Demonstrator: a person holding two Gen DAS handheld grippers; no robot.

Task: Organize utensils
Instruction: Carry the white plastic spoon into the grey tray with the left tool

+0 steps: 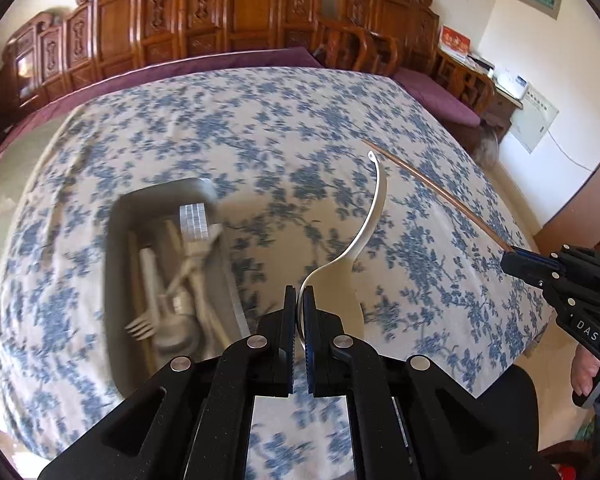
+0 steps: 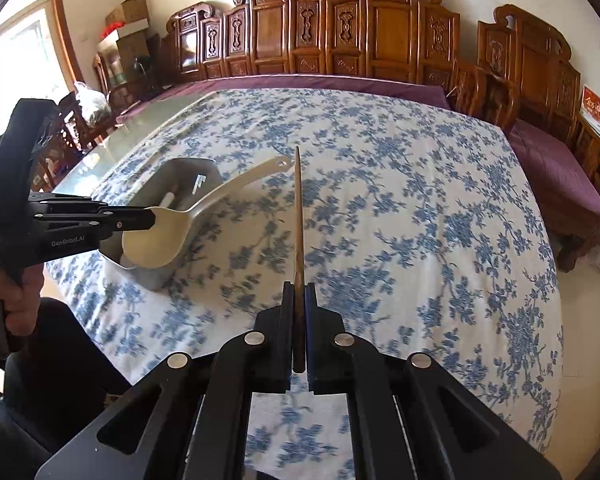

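My left gripper (image 1: 299, 300) is shut on the rim of a cream spoon (image 1: 370, 216), which hangs in the air above the table with its handle pointing away. The same spoon (image 2: 168, 236) shows in the right wrist view, held by the left gripper (image 2: 150, 218) over the near end of the grey bin (image 2: 180, 176). My right gripper (image 2: 299, 300) is shut on a brown wooden chopstick (image 2: 297, 216) that points straight ahead above the cloth. That chopstick (image 1: 440, 196) and the right gripper (image 1: 510, 262) appear at the right of the left wrist view. The grey bin (image 1: 116, 248) holds a fork (image 1: 140, 326), pale spoons and chopsticks.
The table is covered by a blue floral cloth (image 2: 400, 220). Carved wooden chairs (image 2: 380, 24) line the far side, with purple cushions (image 2: 552, 168). Bare glass tabletop (image 2: 112, 148) lies left of the cloth. A person's hand (image 2: 16, 300) grips the left tool.
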